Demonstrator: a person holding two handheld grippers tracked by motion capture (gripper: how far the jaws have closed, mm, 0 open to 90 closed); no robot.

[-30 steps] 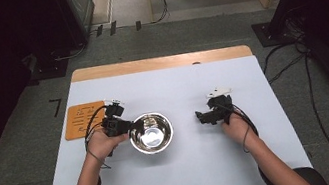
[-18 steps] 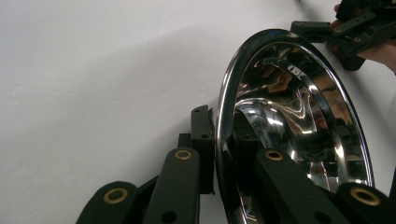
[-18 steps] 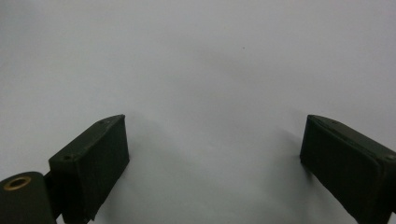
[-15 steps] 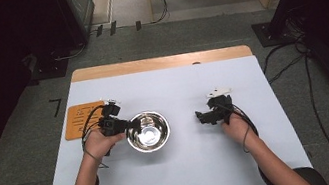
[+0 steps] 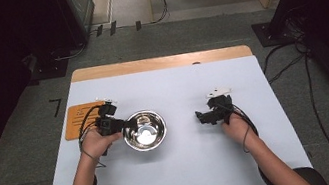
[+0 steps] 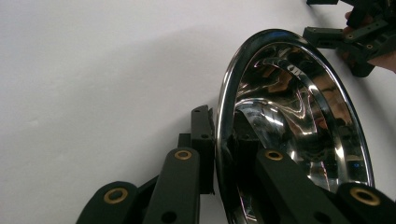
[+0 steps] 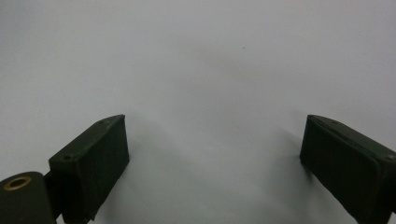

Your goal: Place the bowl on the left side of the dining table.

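A shiny steel bowl stands on the white table left of centre. My left gripper is shut on the bowl's left rim. In the left gripper view one jaw lies outside the rim and the other inside the bowl, with the left gripper clamping the thin edge. My right gripper rests low on the table to the bowl's right, apart from it and pointing toward it. In the right gripper view the right gripper stands open over bare white table, nothing between its pads.
An orange mat lies at the table's left edge, just behind my left hand. A wooden strip runs along the table's far edge. Cables trail from both grippers, and dark equipment stands on the floor around the table.
My left gripper and the bowl have shifted slightly to the left and a little away from me. The right gripper has stayed put.
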